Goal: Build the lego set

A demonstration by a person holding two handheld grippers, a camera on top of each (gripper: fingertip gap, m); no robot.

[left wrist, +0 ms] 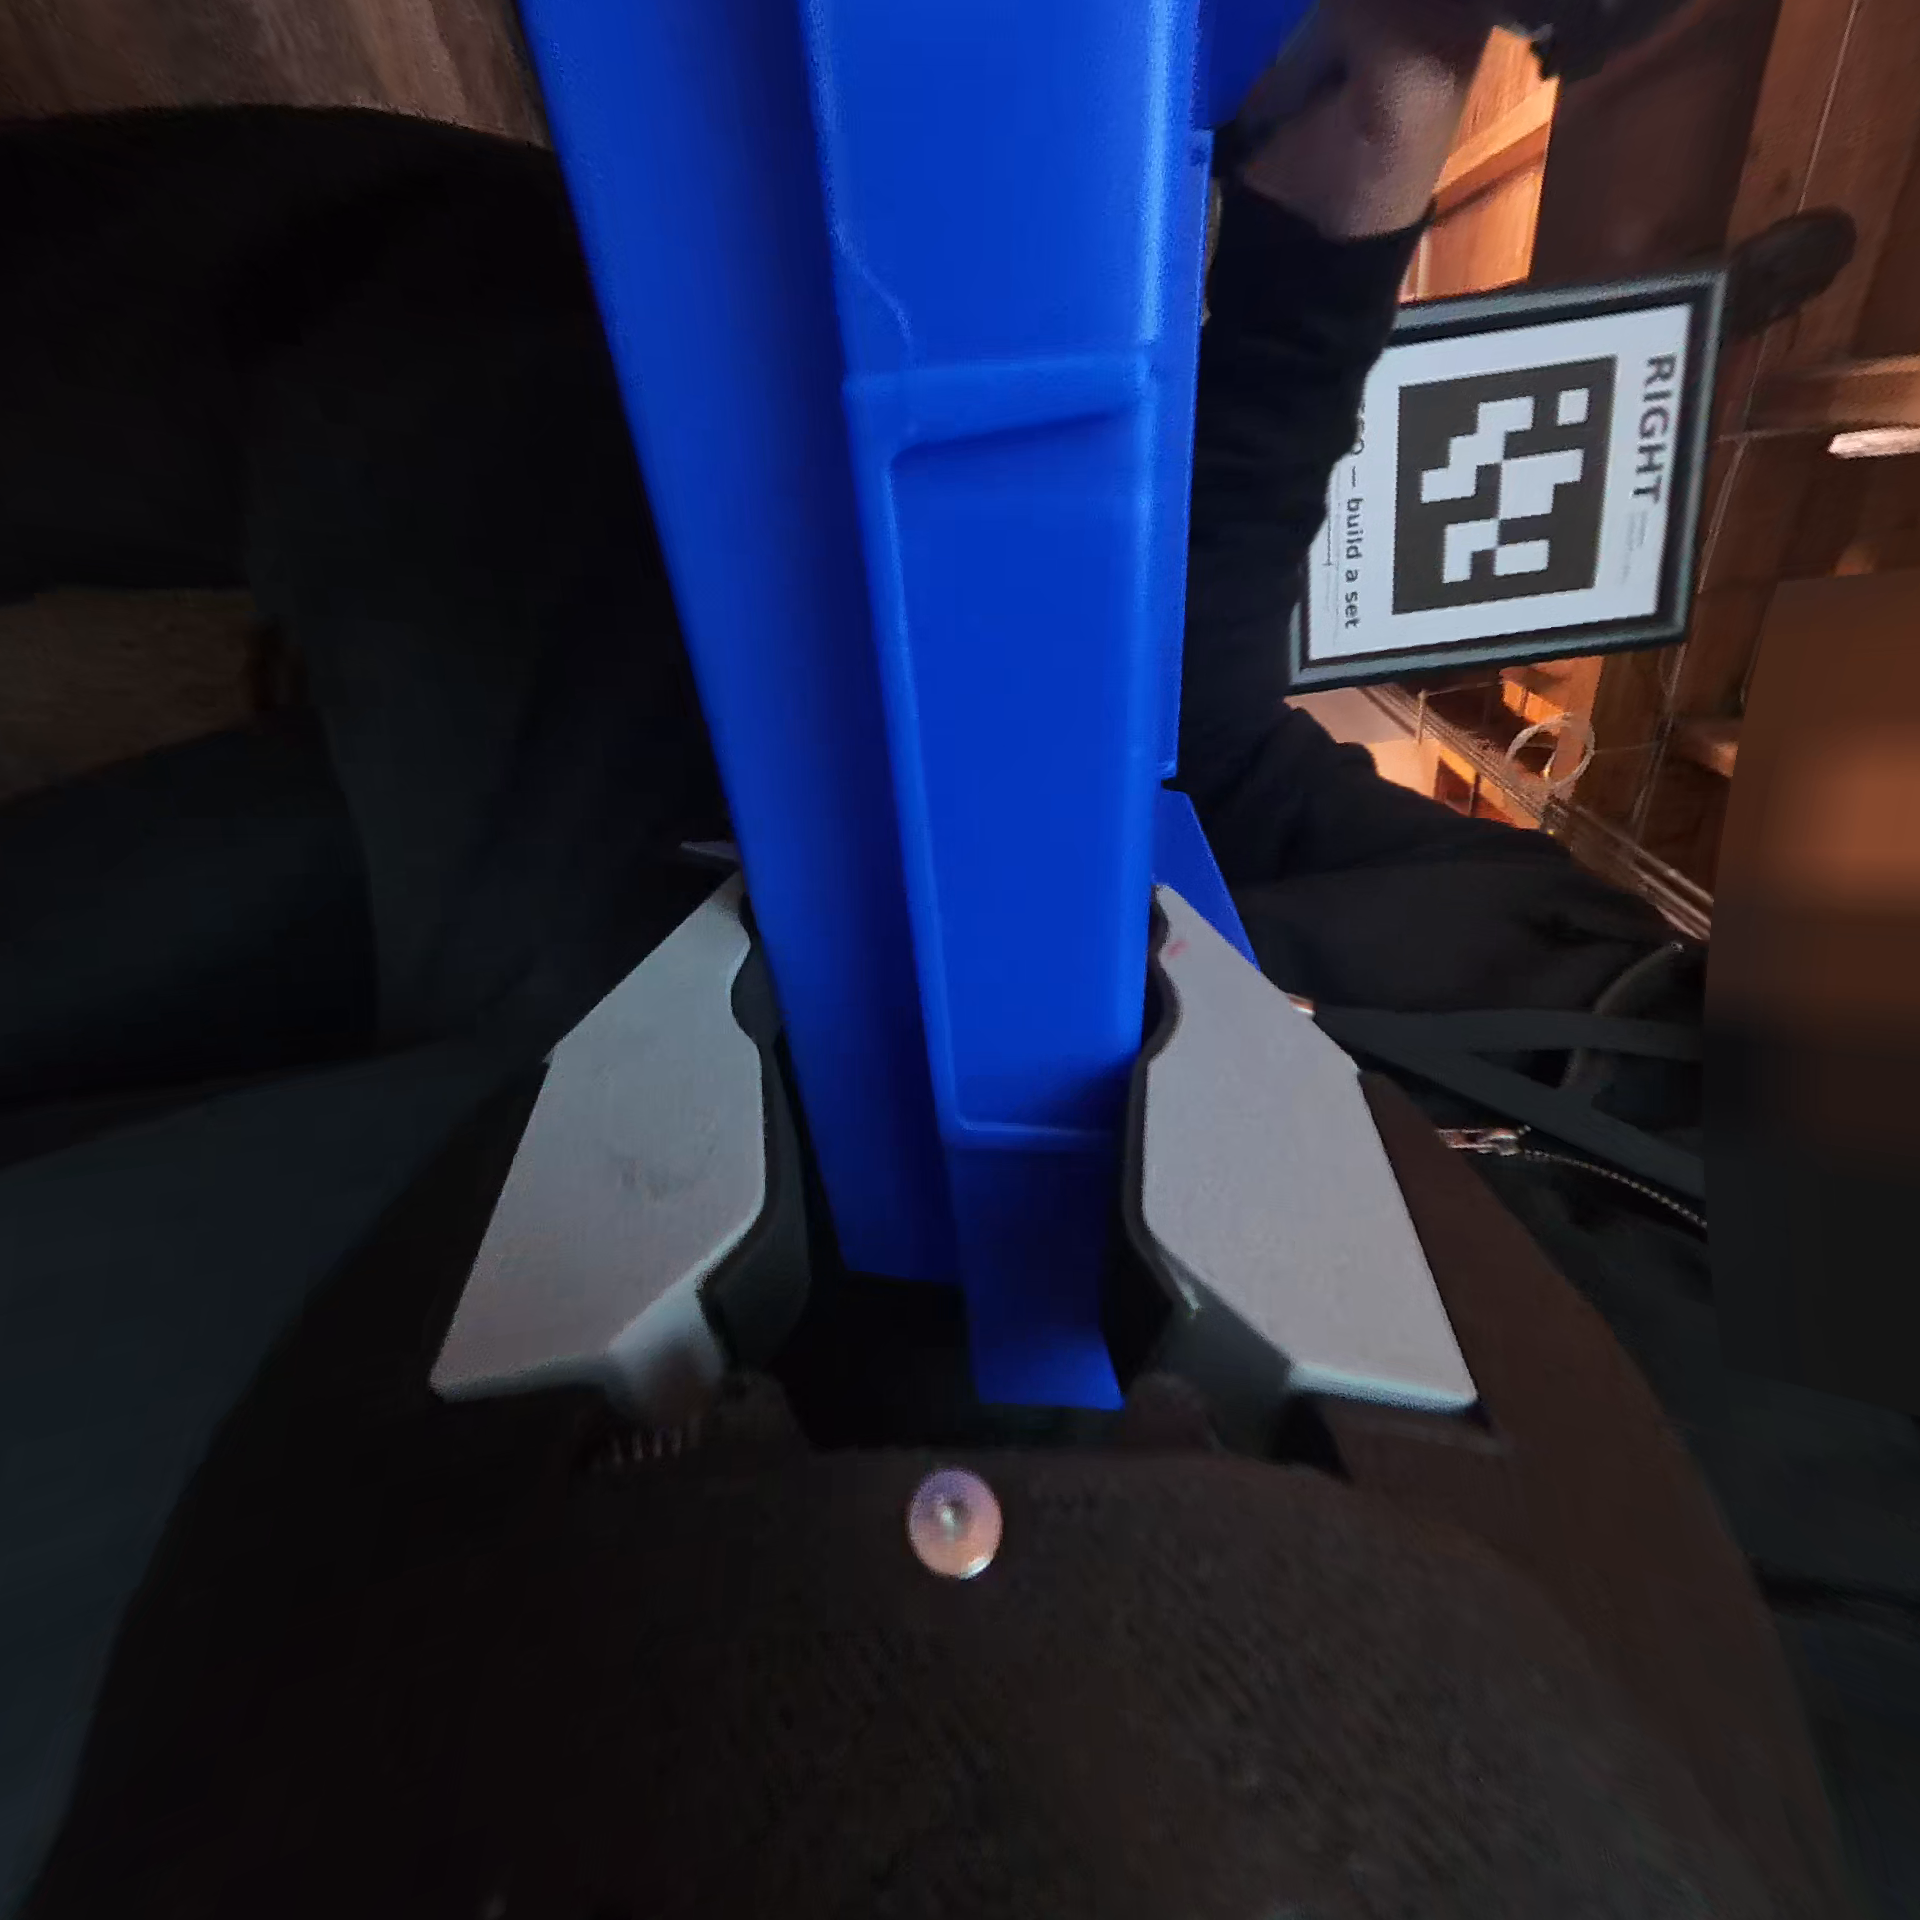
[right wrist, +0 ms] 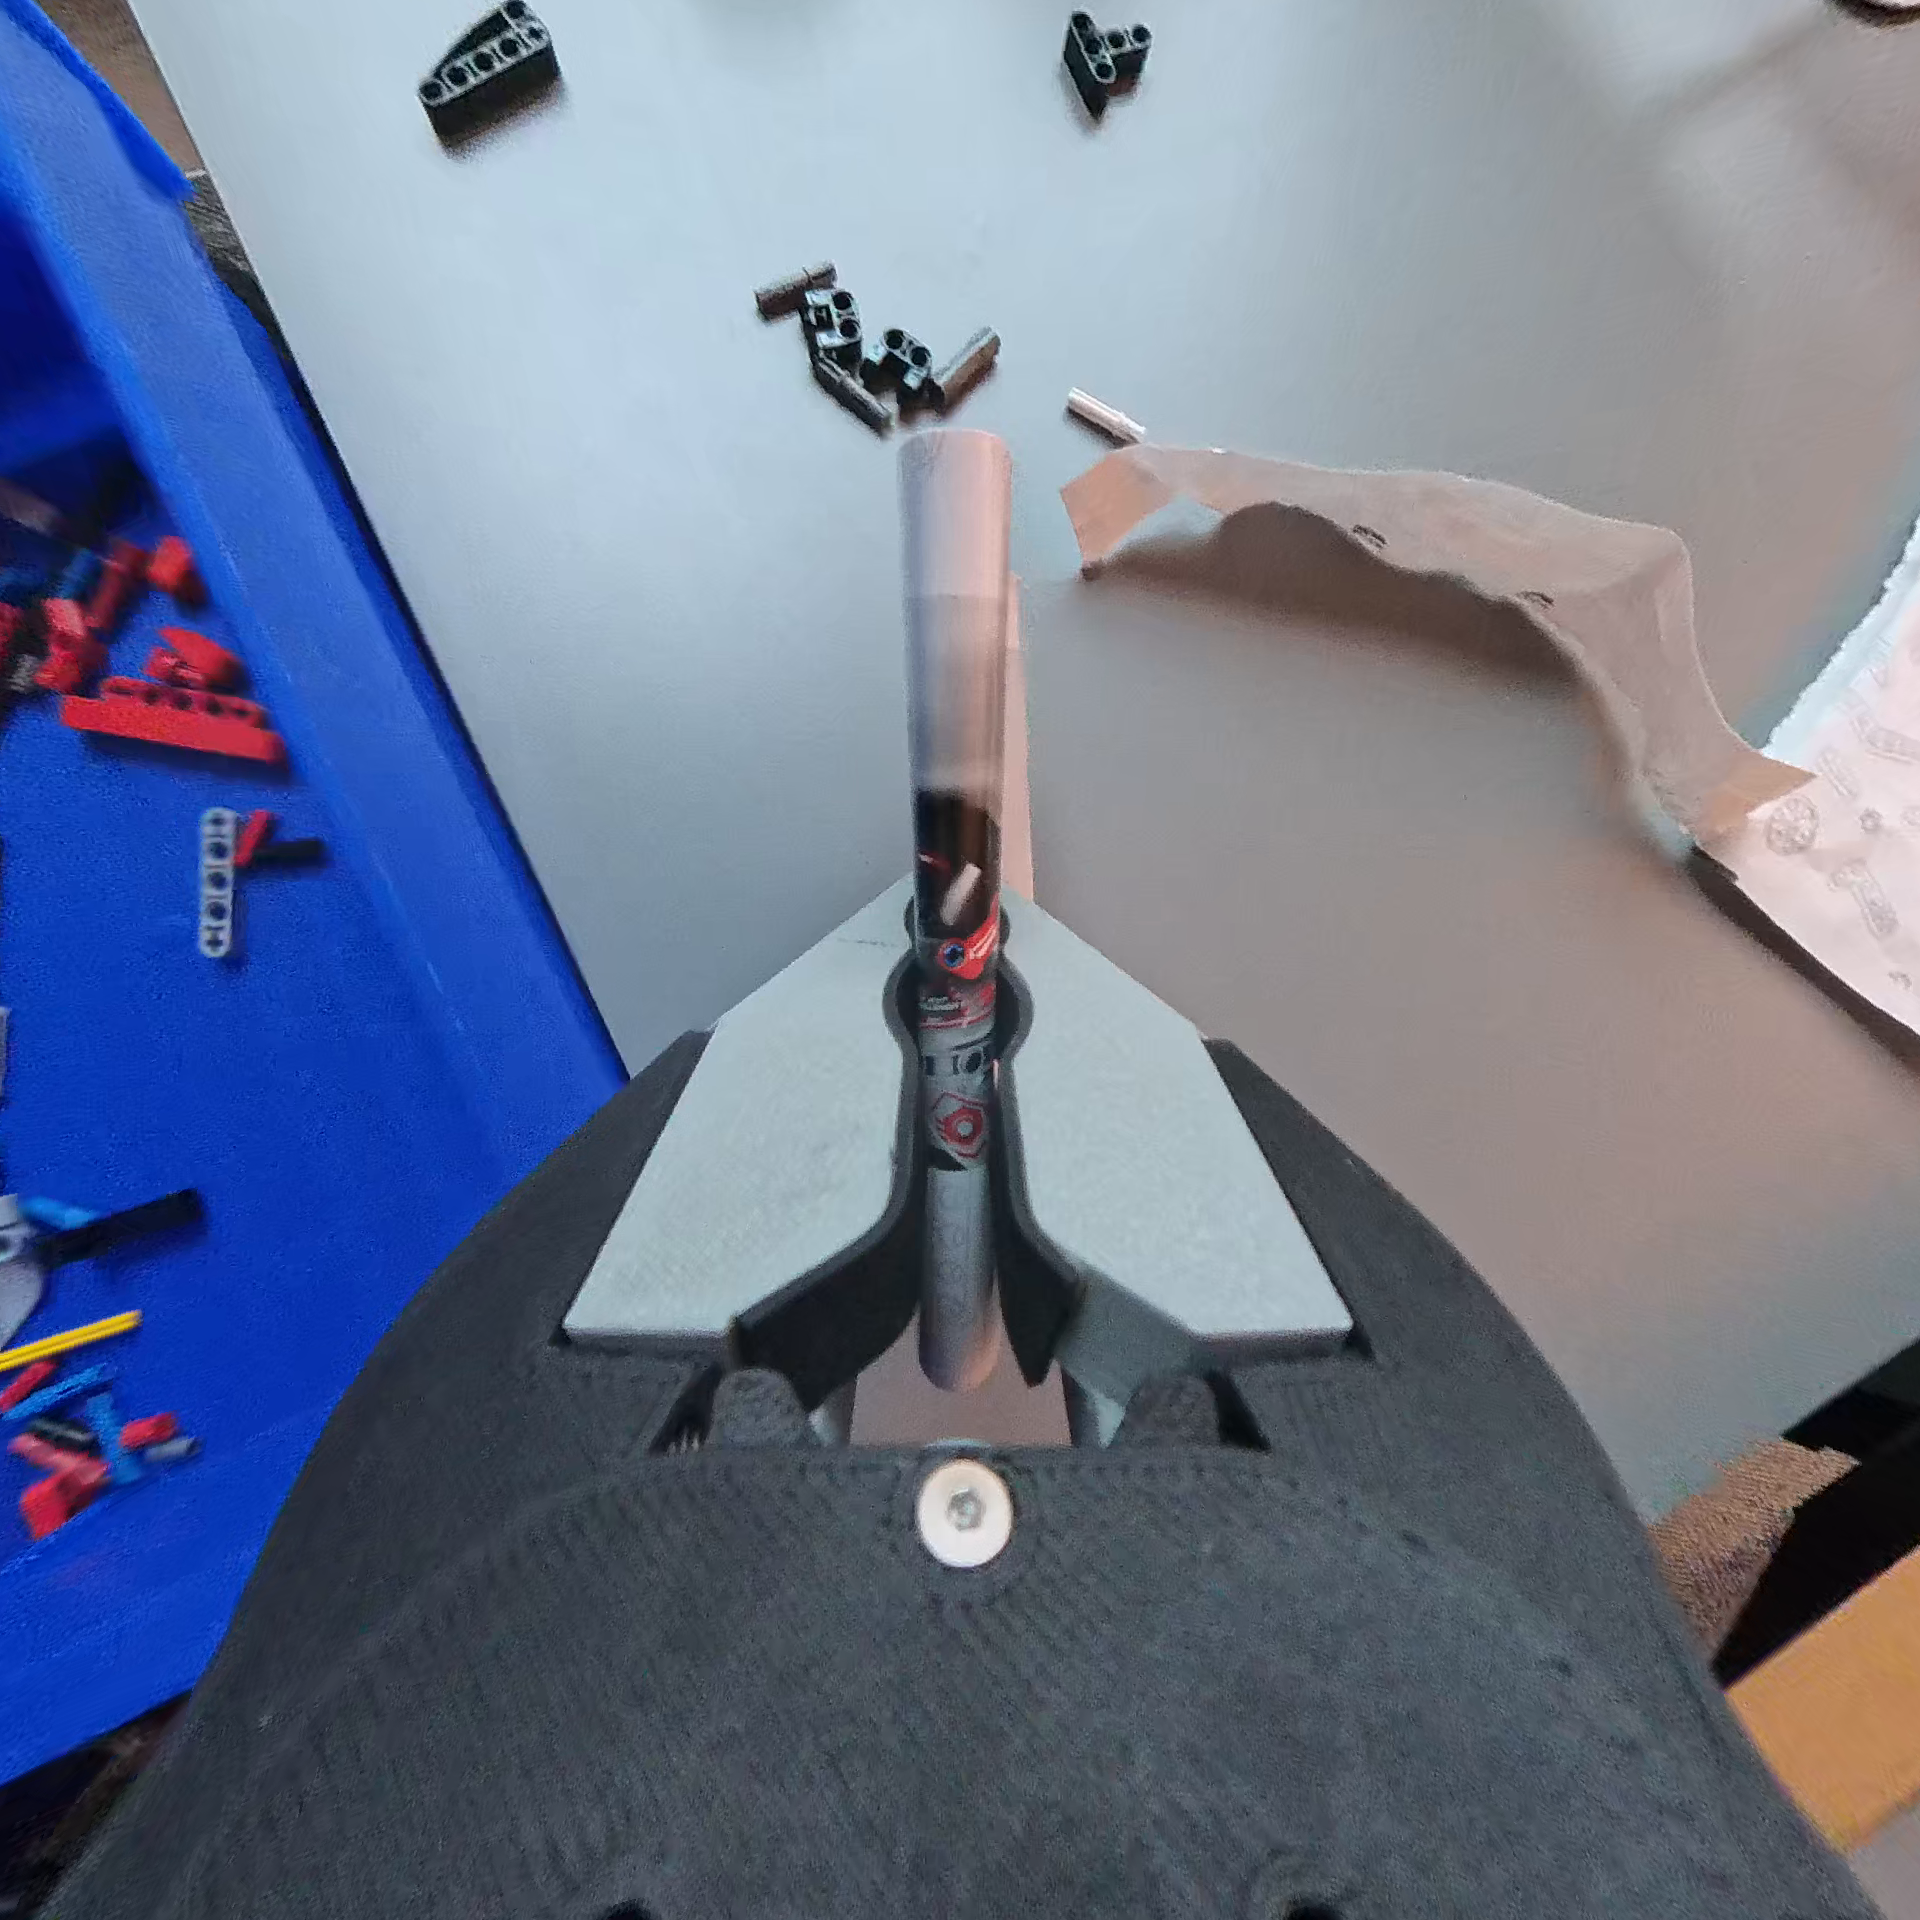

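Note:
My left gripper [left wrist: 951, 899] is shut on the wall of a blue plastic bin [left wrist: 987, 623], which fills the middle of the left wrist view. In the right wrist view the bin [right wrist: 364, 935] stands tilted at the left and holds several loose red, blue and black lego pieces [right wrist: 171, 717]. My right gripper [right wrist: 961, 914] is shut on a thin printed sheet [right wrist: 956, 623], seen edge-on, and holds it upright above the grey table [right wrist: 623, 520]. A cluster of small black lego pieces [right wrist: 883, 353] lies just beyond the sheet.
Two more black pieces [right wrist: 488, 68] [right wrist: 1107, 52] lie at the far edge, and a small grey pin [right wrist: 1103, 414] lies near a torn brown paper bag [right wrist: 1455, 582]. An instruction booklet [right wrist: 1860, 831] lies at the right. A marker card [left wrist: 1496, 478] and a dark sleeve [left wrist: 1299, 364] show beyond the bin. The tips of one gripper are about 30 centimeters away from the tips of the other.

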